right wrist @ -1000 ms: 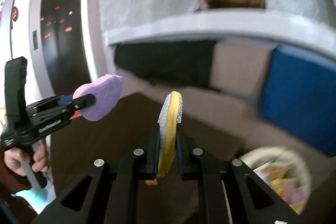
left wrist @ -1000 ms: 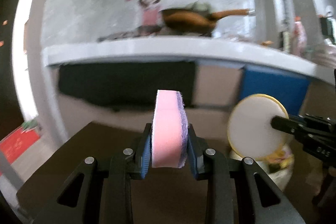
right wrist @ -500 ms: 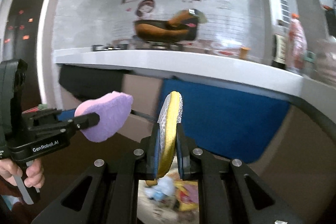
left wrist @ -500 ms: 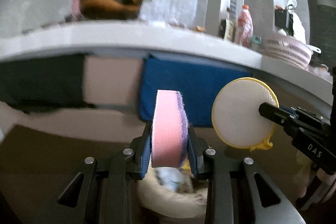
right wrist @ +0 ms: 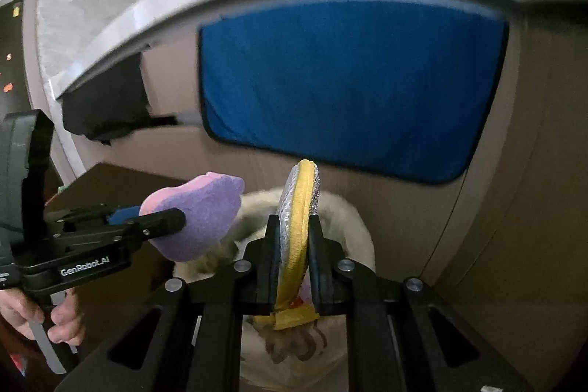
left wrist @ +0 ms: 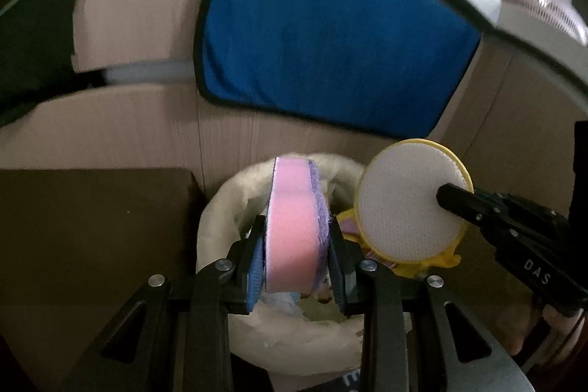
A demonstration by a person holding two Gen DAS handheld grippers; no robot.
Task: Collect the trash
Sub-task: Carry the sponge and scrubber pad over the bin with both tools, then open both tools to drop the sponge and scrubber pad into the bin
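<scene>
While both grippers point down at the trash bin (left wrist: 220, 219), each one squeezes a sponge. The left gripper (left wrist: 296, 263) is clamped on the pink and purple sponge (left wrist: 294, 226), held on its edge right over the bin's mouth. The right gripper (right wrist: 294, 259) is clamped on the round yellow scrubber (right wrist: 297, 226), at about 3 o'clock from the pink one. Wrappers (left wrist: 290, 300) lie inside the bin. A blue cloth (left wrist: 330, 35) hangs at 12 o'clock, behind the bin.

A cream-lined trash bin (left wrist: 220, 219) holding wrappers stands on the floor, against a cardboard wall (left wrist: 110, 135) at the far side, a dark box (left wrist: 92, 226) just left.
</scene>
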